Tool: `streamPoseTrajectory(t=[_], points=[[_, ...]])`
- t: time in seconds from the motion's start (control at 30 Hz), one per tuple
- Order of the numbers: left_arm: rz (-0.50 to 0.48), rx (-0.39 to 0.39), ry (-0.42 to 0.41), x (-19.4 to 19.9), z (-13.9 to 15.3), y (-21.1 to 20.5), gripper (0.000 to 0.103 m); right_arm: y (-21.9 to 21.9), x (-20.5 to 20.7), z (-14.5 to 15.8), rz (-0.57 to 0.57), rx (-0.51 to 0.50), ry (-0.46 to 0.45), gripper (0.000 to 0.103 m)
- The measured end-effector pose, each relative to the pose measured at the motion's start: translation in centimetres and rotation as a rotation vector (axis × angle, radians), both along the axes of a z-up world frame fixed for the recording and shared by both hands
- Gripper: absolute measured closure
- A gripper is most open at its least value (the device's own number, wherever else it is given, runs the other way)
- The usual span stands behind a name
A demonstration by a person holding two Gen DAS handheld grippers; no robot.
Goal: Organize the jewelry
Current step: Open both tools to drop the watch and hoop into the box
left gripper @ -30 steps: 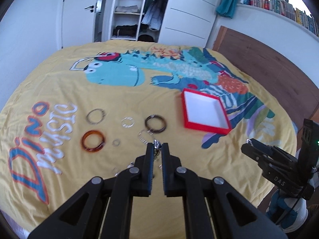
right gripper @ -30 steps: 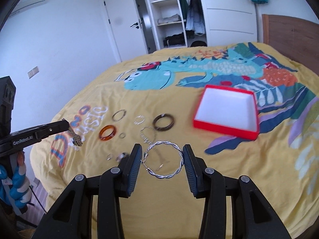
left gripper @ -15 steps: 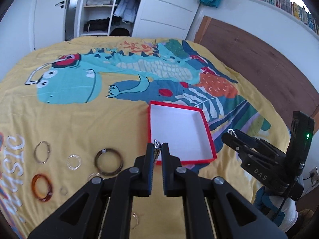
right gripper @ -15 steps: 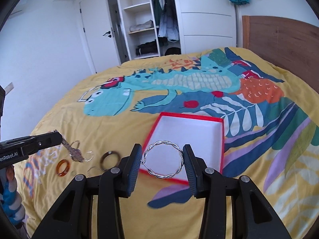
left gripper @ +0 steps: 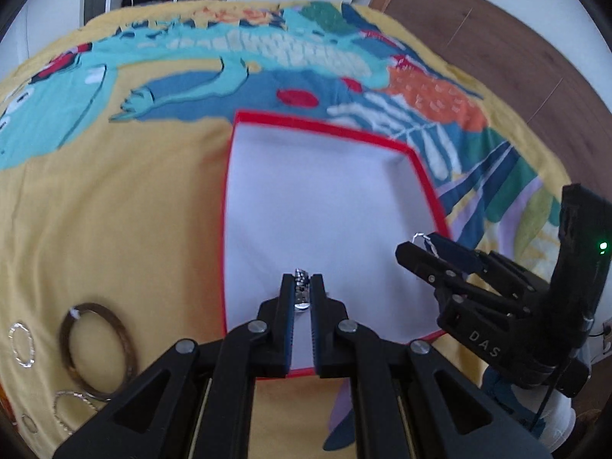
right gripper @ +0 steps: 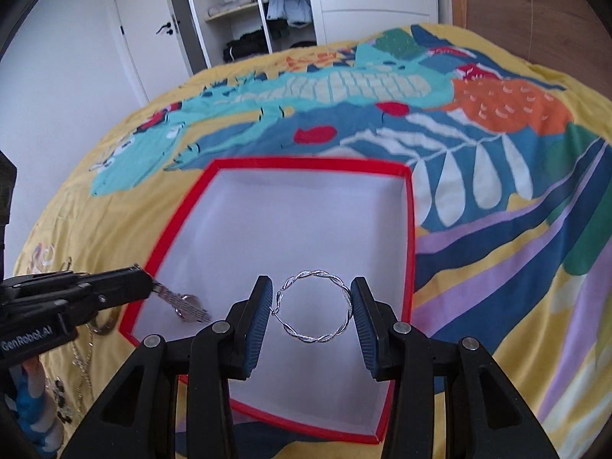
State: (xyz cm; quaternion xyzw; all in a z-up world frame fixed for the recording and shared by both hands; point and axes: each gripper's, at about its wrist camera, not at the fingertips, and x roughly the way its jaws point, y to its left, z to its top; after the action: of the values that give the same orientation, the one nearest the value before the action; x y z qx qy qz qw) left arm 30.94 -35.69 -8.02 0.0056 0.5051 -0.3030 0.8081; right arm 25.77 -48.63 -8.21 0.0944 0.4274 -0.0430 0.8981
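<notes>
A red box with a white inside [left gripper: 229, 176] [right gripper: 183, 206] lies open on the yellow bedspread. My left gripper [left gripper: 302, 287] is shut on a small silver pendant piece [left gripper: 301, 293] and holds it above the box's near left part; it also shows in the right wrist view [right gripper: 187, 308]. My right gripper [right gripper: 311, 306] is shut on a twisted silver hoop [right gripper: 344, 290] and holds it over the box's near half. From the left wrist view the right gripper [left gripper: 420, 246] is at the box's right edge.
On the bedspread left of the box lie a dark brown bangle [left gripper: 69, 348], clear and silver rings [left gripper: 21, 344] and a chain [right gripper: 82, 363]. A wooden headboard [left gripper: 516, 57] stands at the right. A wardrobe and door [right gripper: 160, 26] are beyond the bed.
Both grippers have moved forward and down over the red box, each still holding its piece. The loose jewelry has slid to the left edge of view.
</notes>
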Motion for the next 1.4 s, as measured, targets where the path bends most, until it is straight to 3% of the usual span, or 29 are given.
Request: streamPoseTrajectory(t=[0.1,0.23,0.4,0.47,0.67,0.8,0.93,1.03,1.1,1.23,1.4], points=[[0.001,0.020,0.019,0.0,-2.0,-0.1,0.096,0.2,0.4,-1.9,0.021,-0.010,0.033,0.061],[0.025,0.019,0.039,0.1,-2.4,0.1,0.093,0.9,0.7,-3.0,0.057,-0.062,0.056,0.060],[0.051,0.095,0.058,-0.9,-3.6,0.1,0.093,1.9,0.4,-3.0,0.114,-0.124,0.080,0.059],[0.064,0.105,0.065,-1.5,-3.7,0.4,0.093,2.0,0.1,-3.0,0.120,-0.147,0.084,0.046],[0.132,0.105,0.139,-3.0,-3.7,1.3,0.093,2.5,-0.1,-3.1,0.179,-0.176,0.097,0.046],[0.176,0.124,0.123,-4.2,-3.1,1.8,0.093,2.3,0.2,-2.7,0.174,-0.151,0.098,0.045],[0.186,0.076,0.122,-4.4,-2.3,2.4,0.089,1.8,-0.2,-1.5,0.135,-0.101,0.072,0.040],[0.176,0.049,0.084,-4.7,-1.0,2.5,0.077,1.5,-1.1,0.2,0.106,-0.089,0.044,0.040],[0.173,0.018,0.062,-4.7,0.0,2.5,0.063,1.2,-2.0,1.6,0.080,-0.085,0.024,0.039],[0.164,0.026,-0.001,-5.1,2.1,2.5,0.061,0.8,-4.5,4.8,0.037,-0.070,-0.021,0.036],[0.153,-0.018,-0.076,-7.0,6.0,4.2,0.061,1.4,-8.2,8.5,0.020,-0.077,-0.059,0.035]])
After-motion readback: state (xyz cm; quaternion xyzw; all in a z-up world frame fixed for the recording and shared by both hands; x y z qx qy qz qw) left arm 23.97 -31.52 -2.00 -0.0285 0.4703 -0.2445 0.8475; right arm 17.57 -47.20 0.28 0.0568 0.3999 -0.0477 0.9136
